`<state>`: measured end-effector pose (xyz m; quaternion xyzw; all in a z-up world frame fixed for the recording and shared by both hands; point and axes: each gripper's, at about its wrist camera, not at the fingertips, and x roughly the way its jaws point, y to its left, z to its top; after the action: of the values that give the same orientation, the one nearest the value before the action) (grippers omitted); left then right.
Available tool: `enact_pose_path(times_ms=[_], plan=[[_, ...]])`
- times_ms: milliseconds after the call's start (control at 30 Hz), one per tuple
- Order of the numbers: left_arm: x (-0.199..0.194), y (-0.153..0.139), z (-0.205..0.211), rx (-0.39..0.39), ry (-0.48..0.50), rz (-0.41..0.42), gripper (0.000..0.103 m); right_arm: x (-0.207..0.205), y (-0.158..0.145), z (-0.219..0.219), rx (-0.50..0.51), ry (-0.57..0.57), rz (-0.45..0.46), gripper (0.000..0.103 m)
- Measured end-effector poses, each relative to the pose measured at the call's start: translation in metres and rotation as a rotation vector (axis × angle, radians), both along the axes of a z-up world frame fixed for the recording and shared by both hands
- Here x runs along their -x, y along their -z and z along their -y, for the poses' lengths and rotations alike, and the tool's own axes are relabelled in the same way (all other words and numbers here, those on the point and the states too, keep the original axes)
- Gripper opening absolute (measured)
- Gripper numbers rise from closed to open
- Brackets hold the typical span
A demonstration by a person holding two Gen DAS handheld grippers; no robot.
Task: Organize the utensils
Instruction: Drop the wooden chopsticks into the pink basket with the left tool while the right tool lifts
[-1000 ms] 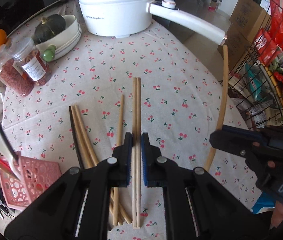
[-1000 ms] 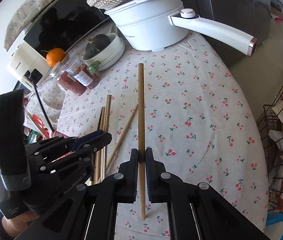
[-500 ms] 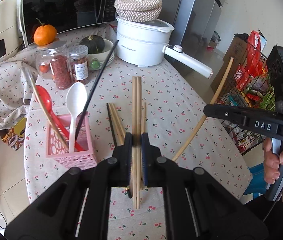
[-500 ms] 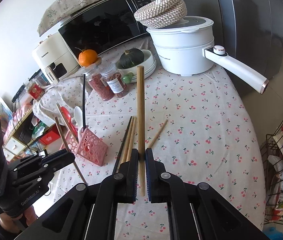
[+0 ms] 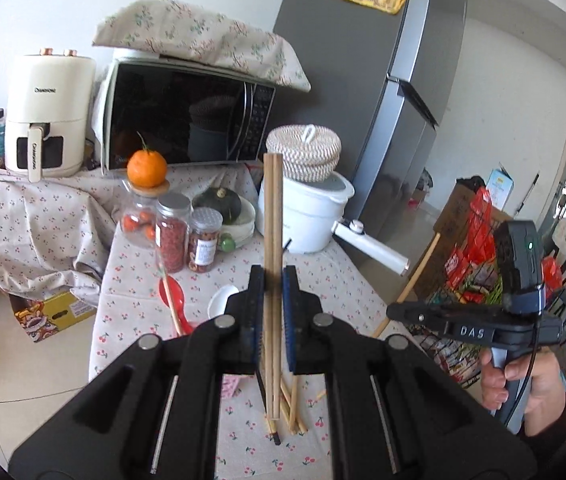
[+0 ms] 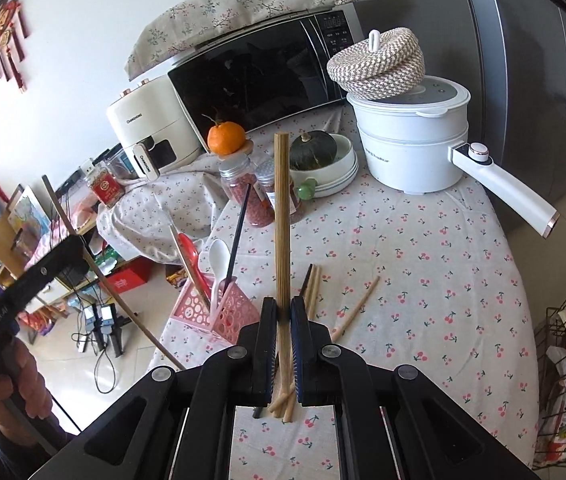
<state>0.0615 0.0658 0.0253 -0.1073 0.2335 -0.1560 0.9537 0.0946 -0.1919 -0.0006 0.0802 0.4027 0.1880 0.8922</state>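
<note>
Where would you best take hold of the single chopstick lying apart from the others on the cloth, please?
Probably at its middle, from straight above. The chopstick lies flat on the cloth, slanted and apart from the bundle, so closing across its width there should catch it alone and keep it balanced.

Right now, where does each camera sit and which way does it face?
Left wrist: on the left gripper, facing the microwave; shows its pair of chopsticks, the right gripper and hand.
Right wrist: on the right gripper, over the table; shows its chopstick and the pink basket.
Shared: microwave, white pot.
</note>
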Motion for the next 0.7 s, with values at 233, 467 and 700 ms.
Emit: enact_pose_path(times_ms=[233, 467, 700], plan=[[-0.003, 0.004, -0.017, 0.014, -0.128, 0.133, 0.010, -0.003, 0.006, -0.004, 0.004, 0.001, -0.013, 0.007], [-0.028, 0.030, -0.026, 0.015, -0.174, 0.104, 0.010, 0.002, 0.002, -0.010, -0.012, -0.020, 0.009, 0.007], [-0.052, 0.064, -0.021, -0.005, -0.171, 0.010, 0.010, 0.007, -0.011, -0.019, -0.066, -0.044, 0.051, 0.007]])
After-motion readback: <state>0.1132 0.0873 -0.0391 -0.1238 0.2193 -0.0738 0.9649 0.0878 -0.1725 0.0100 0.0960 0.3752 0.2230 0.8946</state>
